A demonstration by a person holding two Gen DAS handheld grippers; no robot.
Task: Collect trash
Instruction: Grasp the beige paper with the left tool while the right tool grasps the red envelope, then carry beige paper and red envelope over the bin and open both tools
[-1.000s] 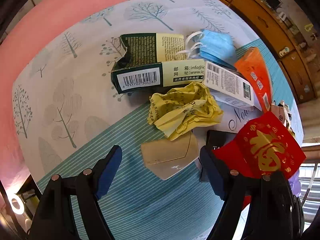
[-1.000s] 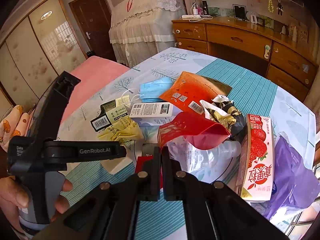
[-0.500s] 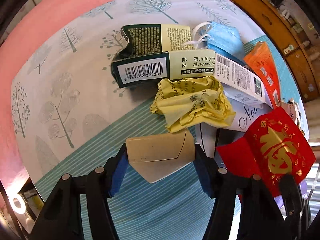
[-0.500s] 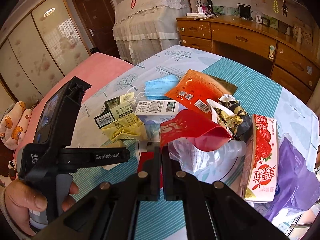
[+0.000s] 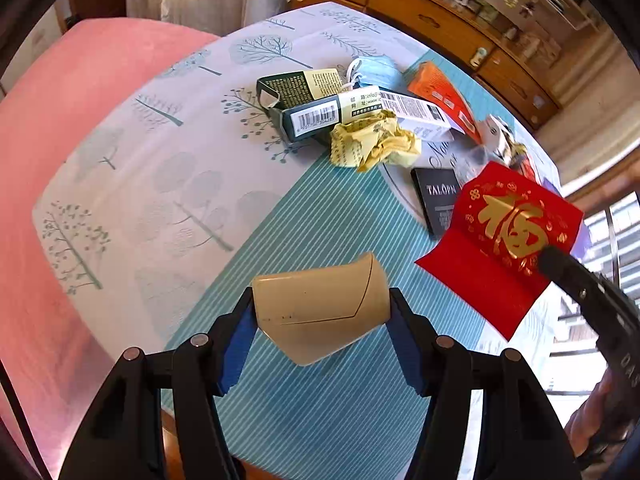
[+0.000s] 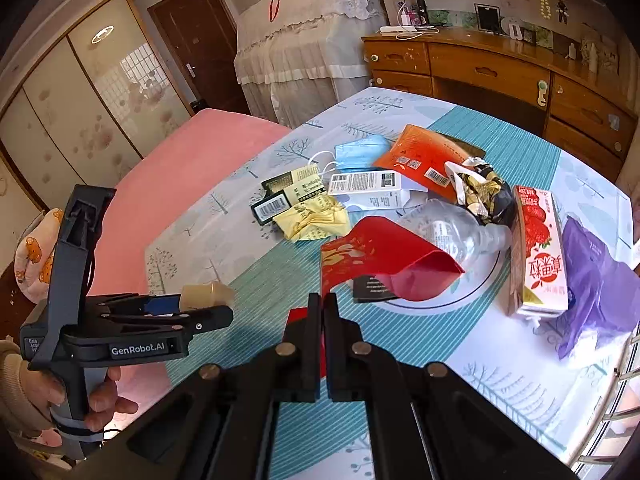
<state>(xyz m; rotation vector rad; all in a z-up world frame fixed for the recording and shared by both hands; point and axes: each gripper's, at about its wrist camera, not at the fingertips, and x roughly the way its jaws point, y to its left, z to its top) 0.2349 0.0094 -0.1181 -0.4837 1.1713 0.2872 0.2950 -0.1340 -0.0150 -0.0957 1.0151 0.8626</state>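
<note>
Left wrist view: my left tool [image 5: 320, 312] clamped across beige cup [image 5: 320, 312], clear of surface [image 5: 320, 400]; right tool [image 6: 319, 312] pinches red envelope [image 6: 384, 256]; trash pile ahead.

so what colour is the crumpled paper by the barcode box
Yellow with dark print; the crumpled paper shows best in the left wrist view.

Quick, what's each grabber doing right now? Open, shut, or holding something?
Left gripper: shut on the beige flattened paper cup.
Right gripper: shut on the red envelope.
</note>
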